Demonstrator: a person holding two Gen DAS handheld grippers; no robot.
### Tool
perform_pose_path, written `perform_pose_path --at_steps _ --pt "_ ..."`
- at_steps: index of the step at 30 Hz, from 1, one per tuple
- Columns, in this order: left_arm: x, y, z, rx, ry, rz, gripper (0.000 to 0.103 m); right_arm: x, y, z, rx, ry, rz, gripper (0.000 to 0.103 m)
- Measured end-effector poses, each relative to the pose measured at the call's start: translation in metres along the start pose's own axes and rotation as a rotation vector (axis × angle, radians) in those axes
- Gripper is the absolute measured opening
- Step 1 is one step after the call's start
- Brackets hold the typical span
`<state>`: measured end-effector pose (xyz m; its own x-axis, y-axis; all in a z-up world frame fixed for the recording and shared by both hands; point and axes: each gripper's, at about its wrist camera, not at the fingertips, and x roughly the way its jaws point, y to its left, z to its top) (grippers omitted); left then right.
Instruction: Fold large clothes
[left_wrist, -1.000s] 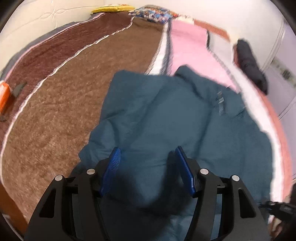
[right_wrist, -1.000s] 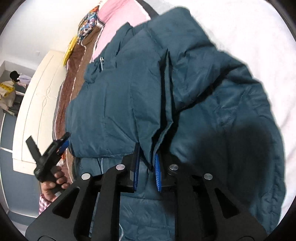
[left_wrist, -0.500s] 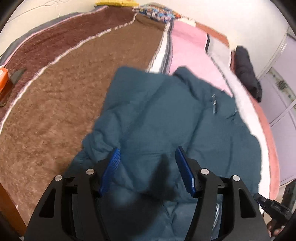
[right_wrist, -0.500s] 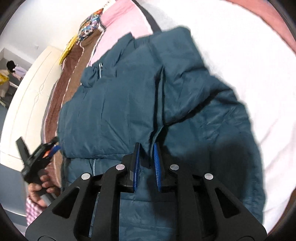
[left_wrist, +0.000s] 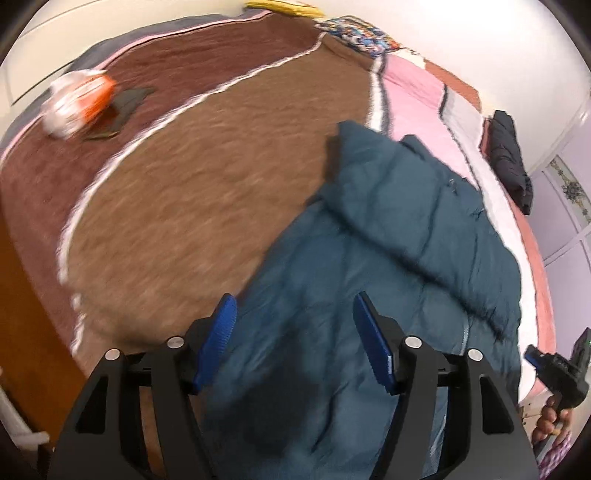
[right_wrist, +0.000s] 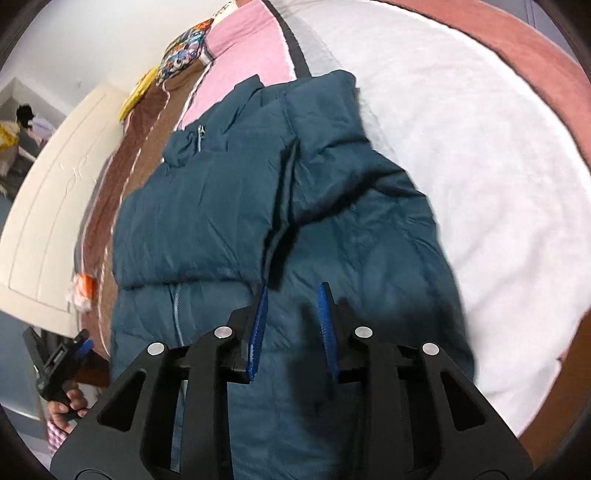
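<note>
The jacket (right_wrist: 229, 206) is lying lengthwise, stretching away from both released hand-held grippers, the right hand-held gripper (right_wrist: 291, 314) and the left hand-held gripper (left_wrist: 295, 332), each hovering over its near hem.

Our left black plastic tool (left_wrist: 291, 332) has two blue ridged pads (left_wrist: 218, 339) and round silver screws. Our right black plastic tool (right_wrist: 291, 325) looks the same. Our skin is brown, with a pink checked sleeve.

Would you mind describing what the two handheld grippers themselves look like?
Both the left gripper and right gripper have matte black angular frames with triangular cut-outs and round silver screws. Their fingers carry flat, ribbed blue pads. No cables show.
</note>
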<state>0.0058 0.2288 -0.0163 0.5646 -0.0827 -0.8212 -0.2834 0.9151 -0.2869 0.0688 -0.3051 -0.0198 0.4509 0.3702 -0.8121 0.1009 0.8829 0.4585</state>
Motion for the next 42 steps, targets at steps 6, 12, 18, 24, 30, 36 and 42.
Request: perform_pose_path --at_steps 6,12,18,24,30,36,42 --pt "-0.018 0.027 -0.029 0.019 0.043 0.007 0.069 -0.033 -0.021 -0.029 -0.034 0.041 -0.066 0.039" --pt "-0.027 0.041 -0.048 0.014 0.085 -0.058 0.073 -0.078 -0.056 -0.065 -0.010 0.085 -0.116 0.047" --pt "-0.033 0.048 -0.063 -0.002 0.116 -0.115 0.073 -0.096 -0.093 -0.108 0.118 0.185 -0.038 0.060" --pt "-0.043 0.055 -0.067 -0.006 0.106 -0.133 0.073 -0.088 -0.087 -0.138 0.128 0.283 0.090 0.060" --pt "-0.052 0.075 -0.072 -0.086 0.107 -0.158 0.074 -0.084 -0.063 -0.148 0.011 0.285 0.097 0.025" --pt "-0.060 0.086 -0.089 -0.178 0.130 -0.253 0.080 -0.089 -0.058 -0.145 -0.003 0.238 0.124 0.016" --pt "-0.038 0.084 -0.112 -0.221 0.217 -0.293 0.080 -0.083 -0.057 -0.146 0.015 0.249 0.130 0.016"
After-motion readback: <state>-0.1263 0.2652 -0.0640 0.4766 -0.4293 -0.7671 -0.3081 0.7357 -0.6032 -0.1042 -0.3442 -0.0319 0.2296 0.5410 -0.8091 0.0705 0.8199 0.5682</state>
